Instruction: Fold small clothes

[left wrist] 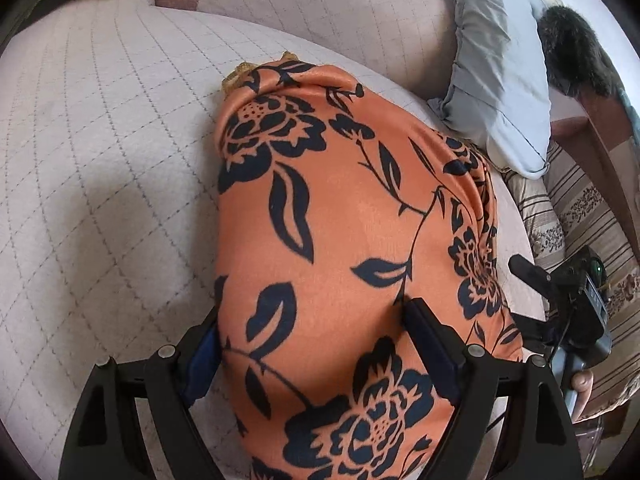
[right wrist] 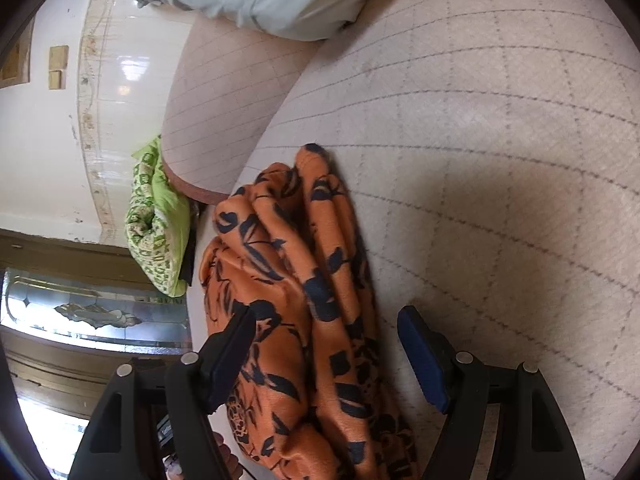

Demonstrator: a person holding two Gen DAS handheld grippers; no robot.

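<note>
Straddling the near end of an orange fabric garment printed with black flowers and leaves (left wrist: 340,240), the left gripper (left wrist: 312,320) fills the lower middle of the left wrist view. Jaws spread wide: the left blue pad sits at the cloth's left edge, the right pad rests on top of the cloth, no pinch visible. Garment lies in a smooth folded slab running from bottom centre up to mid-frame, on a pale pink quilted sofa cushion with a grey grid pattern (left wrist: 100,180).

Lower right of that view: the right gripper's black body, a fingertip of the person's hand (left wrist: 582,380) on its handle. Beyond, upper right: a light grey-blue pillow (left wrist: 492,92), then a dark furry object (left wrist: 576,52), too blurred to identify.

Right wrist view: right gripper (right wrist: 324,328) low in frame, jaws spread, the garment's bunched, layered edge (right wrist: 304,280) lying between the fingers; whether either pad touches it I cannot tell. Cloth occupies bottom centre to mid-frame on the same cushion (right wrist: 500,140). Left of it, mid-frame: a lime-green patterned cushion (right wrist: 156,224). Farther, upper left: a glossy white tiled wall (right wrist: 48,140).
</note>
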